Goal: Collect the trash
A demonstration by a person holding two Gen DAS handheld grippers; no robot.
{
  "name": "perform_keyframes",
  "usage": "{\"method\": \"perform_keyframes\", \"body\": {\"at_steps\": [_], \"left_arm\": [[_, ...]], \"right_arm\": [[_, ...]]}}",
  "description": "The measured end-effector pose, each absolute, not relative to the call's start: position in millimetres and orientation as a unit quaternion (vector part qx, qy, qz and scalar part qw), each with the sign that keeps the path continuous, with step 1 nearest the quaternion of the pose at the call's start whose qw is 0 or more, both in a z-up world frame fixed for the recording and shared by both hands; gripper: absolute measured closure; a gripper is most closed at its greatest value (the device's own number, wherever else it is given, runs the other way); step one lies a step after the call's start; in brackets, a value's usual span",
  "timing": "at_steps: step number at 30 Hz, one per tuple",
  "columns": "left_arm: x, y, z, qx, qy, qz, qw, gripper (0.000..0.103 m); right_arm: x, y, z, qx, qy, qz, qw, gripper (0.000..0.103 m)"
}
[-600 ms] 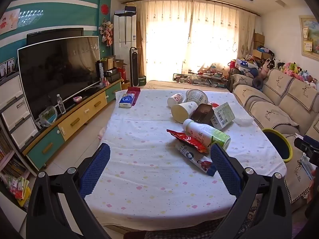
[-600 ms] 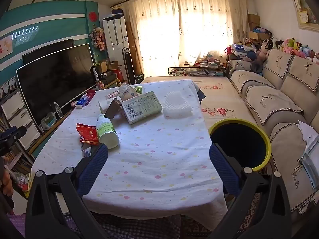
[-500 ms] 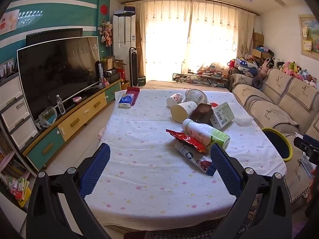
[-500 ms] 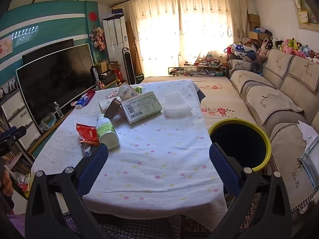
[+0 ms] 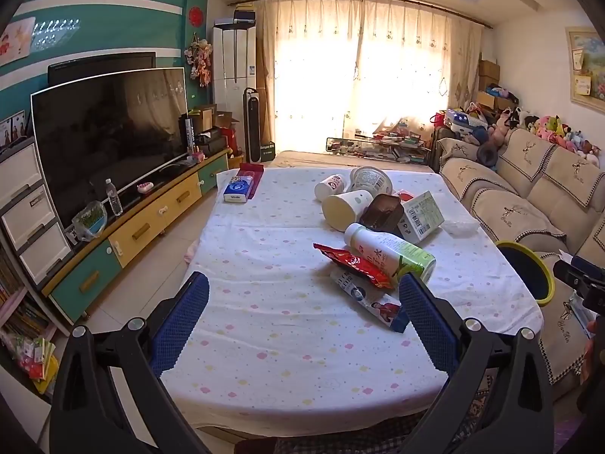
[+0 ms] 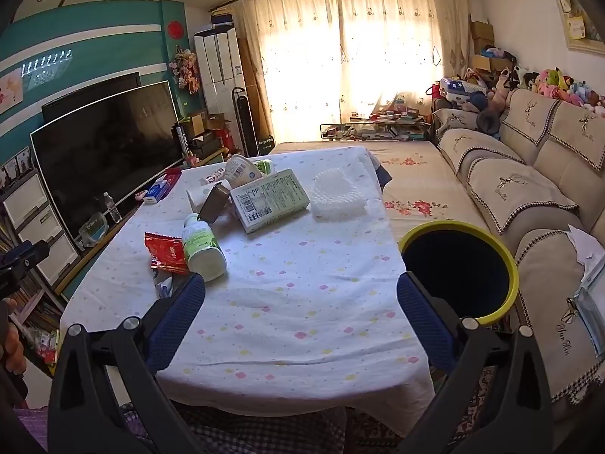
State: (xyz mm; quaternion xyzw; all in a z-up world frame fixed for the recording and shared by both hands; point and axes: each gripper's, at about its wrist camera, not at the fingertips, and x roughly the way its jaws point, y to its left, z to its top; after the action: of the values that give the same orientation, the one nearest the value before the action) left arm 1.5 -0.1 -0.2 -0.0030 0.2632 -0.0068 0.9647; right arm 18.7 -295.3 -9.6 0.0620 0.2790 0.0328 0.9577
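We see both grippers, left [image 5: 302, 312] and right [image 6: 300, 312], jaws wide, empty; red wrapper [image 5: 355, 265] half-hides a flat packet [image 5: 368, 299].

We see almost nothing change: our left gripper [image 5: 302, 310] drifts slightly, so the bottle [image 5: 389, 255] and red wrapper [image 5: 355, 265] sit a touch lower in its view than before.
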Motion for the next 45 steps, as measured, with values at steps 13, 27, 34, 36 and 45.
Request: {"method": "perform_keyframes", "body": {"at_steps": [13,27,34,36,45], "left_arm": [[1,-3,-3,0.0,0.267,-0.008,0.964,0.004],[4,-5,-6,-0.001,0.272,-0.011,0.962,0.004],[5,-5,-6,0.0,0.272,-0.011,0.962,0.004],[5,-6,-7,0.0,0.273,-0.011,0.962,0.004],[5,-9,-8,0.001,0.275,-0.013,0.961,0.004]], "right_arm": [[22,-294,-15,0.064,0.283,0.032,0.956,0.006],[25,-294,-19,0.067,0.286,0.034,0.955,0.006],[25,-295,-19,0.068,0.286,0.034,0.955,0.006],[26,-294,-20,0.068,0.287,0.035,0.955,0.006],[26,-294,-23,0.068,0.288,0.034,0.955,0.006]]}}
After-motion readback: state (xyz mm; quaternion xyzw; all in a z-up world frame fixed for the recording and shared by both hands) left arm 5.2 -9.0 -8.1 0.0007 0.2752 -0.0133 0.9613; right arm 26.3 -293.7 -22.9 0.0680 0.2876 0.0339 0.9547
